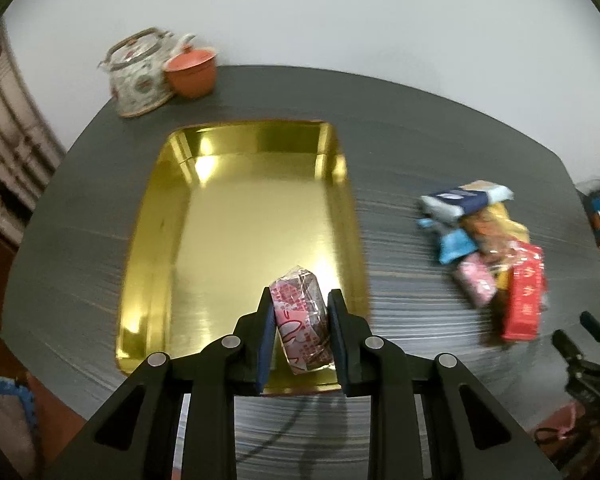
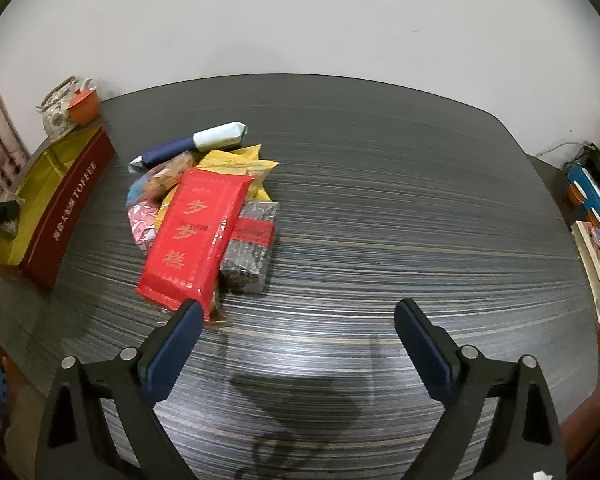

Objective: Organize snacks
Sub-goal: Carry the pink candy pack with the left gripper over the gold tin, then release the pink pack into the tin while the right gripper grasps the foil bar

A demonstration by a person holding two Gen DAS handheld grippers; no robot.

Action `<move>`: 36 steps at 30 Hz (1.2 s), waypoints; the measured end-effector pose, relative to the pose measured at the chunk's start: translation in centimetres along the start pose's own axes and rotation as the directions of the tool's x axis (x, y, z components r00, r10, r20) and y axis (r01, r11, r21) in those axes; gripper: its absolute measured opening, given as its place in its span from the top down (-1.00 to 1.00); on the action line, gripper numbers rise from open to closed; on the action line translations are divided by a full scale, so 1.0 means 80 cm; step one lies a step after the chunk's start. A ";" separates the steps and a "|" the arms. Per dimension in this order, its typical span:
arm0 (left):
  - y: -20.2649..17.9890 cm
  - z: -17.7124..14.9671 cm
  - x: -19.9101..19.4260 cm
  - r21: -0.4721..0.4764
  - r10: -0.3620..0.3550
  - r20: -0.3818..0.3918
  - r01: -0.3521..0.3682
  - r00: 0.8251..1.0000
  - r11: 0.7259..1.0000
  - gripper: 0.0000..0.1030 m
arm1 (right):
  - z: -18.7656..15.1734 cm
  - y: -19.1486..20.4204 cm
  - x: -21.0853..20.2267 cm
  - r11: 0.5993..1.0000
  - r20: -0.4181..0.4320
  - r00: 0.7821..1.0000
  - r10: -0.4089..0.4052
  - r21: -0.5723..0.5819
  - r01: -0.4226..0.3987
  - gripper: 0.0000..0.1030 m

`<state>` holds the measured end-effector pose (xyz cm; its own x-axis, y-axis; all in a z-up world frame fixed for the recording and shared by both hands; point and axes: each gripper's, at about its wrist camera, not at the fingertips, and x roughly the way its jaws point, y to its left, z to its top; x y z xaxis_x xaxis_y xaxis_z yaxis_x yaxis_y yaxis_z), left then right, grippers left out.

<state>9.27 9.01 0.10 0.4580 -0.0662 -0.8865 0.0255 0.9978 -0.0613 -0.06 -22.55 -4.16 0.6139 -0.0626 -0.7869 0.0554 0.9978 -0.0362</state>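
Holding a small pink-and-white wrapped snack cake (image 1: 302, 320) between its two blue-padded fingers, the left gripper (image 1: 300, 334) hovers over the near end of a shiny gold rectangular tin tray (image 1: 152, 248). The snack's long axis runs straight away from the gripper, along the tray's length, and the tray floor lies directly beneath it, so the coming move looks like a short drop rather than a reach. The tray holds nothing else.

The right gripper (image 2: 296, 344) hangs with its fingers spread wide and empty above the dark striped wood-grain table (image 2: 380, 200). A heap of wrapped snacks lies ahead of it and to its left, toward the table's middle: a long red packet with gold characters (image 2: 196, 240) on top, its near end just beside the left finger, a grey foil block with a red band (image 2: 252, 248), yellow bags (image 2: 248, 164), and a navy-and-pale-green roll (image 2: 196, 142). The right gripper is clearly nearer this heap.

A patterned ceramic teapot (image 1: 138, 76) and an orange clay cup (image 1: 190, 72) stand at the table's far left corner, against a plain white wall (image 1: 340, 20).
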 end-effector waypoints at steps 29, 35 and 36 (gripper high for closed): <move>0.069 -0.002 0.043 -0.010 0.071 -0.051 -0.072 0.996 0.997 0.50 | 0.028 0.012 0.045 0.998 -0.039 0.998 0.046 0.035 -0.045 -0.19; 0.074 -0.002 0.045 -0.009 0.086 -0.064 -0.086 0.994 0.996 0.49 | 0.031 0.014 0.062 0.999 -0.056 0.998 0.034 0.033 -0.032 -0.10; 0.074 -0.002 0.046 -0.008 0.087 -0.068 -0.088 0.994 0.996 0.49 | 0.032 0.014 0.064 0.999 -0.056 0.998 0.038 0.034 -0.036 -0.06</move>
<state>10.98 14.69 -3.60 0.3966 0.0210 -0.9178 -0.0224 0.9997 0.0131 5.15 -21.80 -6.69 0.5702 -0.0238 -0.8212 0.0602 0.9981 0.0129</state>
